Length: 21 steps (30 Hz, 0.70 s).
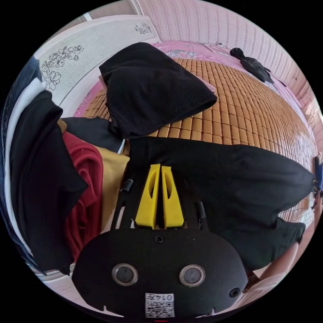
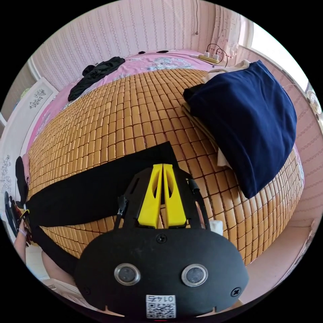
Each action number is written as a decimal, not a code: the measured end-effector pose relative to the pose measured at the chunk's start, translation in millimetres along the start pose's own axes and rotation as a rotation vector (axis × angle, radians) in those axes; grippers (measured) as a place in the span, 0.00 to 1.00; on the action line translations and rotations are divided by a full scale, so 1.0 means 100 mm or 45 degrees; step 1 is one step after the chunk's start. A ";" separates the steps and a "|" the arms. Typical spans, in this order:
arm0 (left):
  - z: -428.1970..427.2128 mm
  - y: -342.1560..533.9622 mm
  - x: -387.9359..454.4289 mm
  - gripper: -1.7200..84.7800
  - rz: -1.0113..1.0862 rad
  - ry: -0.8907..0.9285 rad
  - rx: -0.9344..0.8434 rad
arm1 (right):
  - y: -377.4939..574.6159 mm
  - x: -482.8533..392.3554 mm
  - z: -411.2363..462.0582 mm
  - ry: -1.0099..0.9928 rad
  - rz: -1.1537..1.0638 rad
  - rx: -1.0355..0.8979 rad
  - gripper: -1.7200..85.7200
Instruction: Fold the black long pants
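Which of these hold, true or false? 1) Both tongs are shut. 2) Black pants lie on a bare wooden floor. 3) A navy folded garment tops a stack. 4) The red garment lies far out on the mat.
1) True: left tongs and right tongs have jaws together.
2) False: the black long pants lie on a woven bamboo mat.
3) True: navy folded garment.
4) False: the red crumpled garment sits in the pile beside the mat.

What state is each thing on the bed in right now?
Black pants: spread lengthwise on the mat, hanging off its near edge.
Left claw: shut over the pants.
Right claw: shut at the pants' end.
Navy garment: folded, atop a pile.
Black top: folded.
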<state>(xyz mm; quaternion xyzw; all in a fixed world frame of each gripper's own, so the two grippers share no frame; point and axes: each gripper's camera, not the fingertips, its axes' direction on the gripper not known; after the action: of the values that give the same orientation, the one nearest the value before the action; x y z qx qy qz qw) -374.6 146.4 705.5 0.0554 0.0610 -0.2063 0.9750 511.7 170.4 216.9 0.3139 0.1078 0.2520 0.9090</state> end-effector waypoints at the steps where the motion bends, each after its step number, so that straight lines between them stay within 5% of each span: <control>1: -0.02 0.03 -0.05 0.01 -0.020 0.044 0.004 | 0.07 0.04 -0.11 -0.034 0.010 0.050 0.02; 5: -0.33 0.34 -0.19 0.02 -0.037 0.156 0.140 | 0.58 0.24 -0.59 -0.176 -0.014 0.187 0.04; 12: -0.93 1.30 0.25 0.05 0.276 0.485 0.197 | 1.96 0.69 -0.69 -0.104 0.063 -0.055 0.15; 16: -1.11 1.82 0.80 0.05 0.438 0.601 0.163 | 2.16 0.90 -0.25 -0.222 0.240 -0.170 0.10; 21: -1.25 2.08 1.11 0.04 0.458 0.752 0.133 | 2.02 1.07 -0.41 -0.468 0.286 0.051 0.05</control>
<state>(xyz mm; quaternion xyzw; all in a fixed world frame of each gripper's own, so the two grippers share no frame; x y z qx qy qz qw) -200.6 308.0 584.0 0.1725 0.3192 -0.0092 0.9318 509.4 384.8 307.5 0.3826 -0.0903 0.2882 0.8731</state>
